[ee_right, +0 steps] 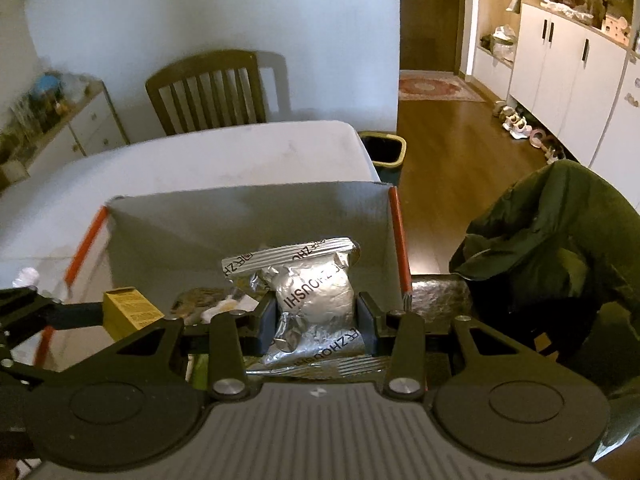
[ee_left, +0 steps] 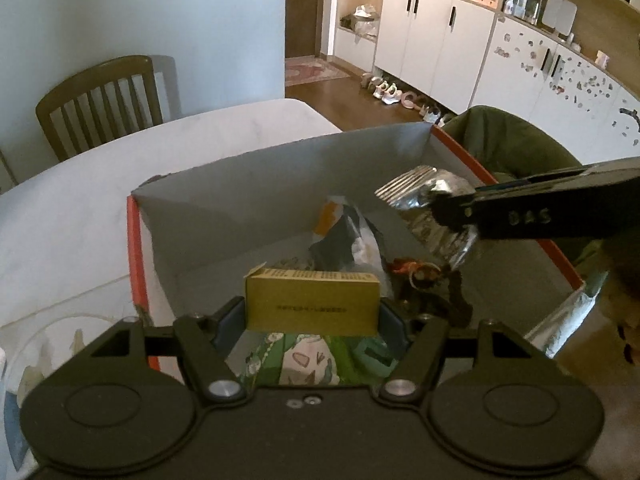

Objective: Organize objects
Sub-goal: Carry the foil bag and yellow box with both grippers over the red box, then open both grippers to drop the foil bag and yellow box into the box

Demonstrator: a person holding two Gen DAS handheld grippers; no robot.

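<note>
A grey cardboard box with orange edges [ee_left: 224, 208] stands on the white table [ee_left: 80, 200]; it also shows in the right wrist view [ee_right: 200, 224]. My left gripper [ee_left: 312, 312] is shut on a small yellow carton [ee_left: 312, 300] and holds it over the box's near side; the carton also shows in the right wrist view [ee_right: 128, 312]. My right gripper [ee_right: 316, 320] is shut on a crinkled silver foil pouch [ee_right: 312, 284] above the box's right half; the pouch also shows in the left wrist view [ee_left: 428, 200]. Several packets [ee_left: 352, 240] lie inside the box.
A wooden chair [ee_right: 212, 88] stands behind the table. A chair draped with a dark green jacket [ee_right: 560, 240] is right of the box. A bin [ee_right: 384, 148] sits on the floor past the table corner. White cabinets [ee_left: 460, 40] line the far wall.
</note>
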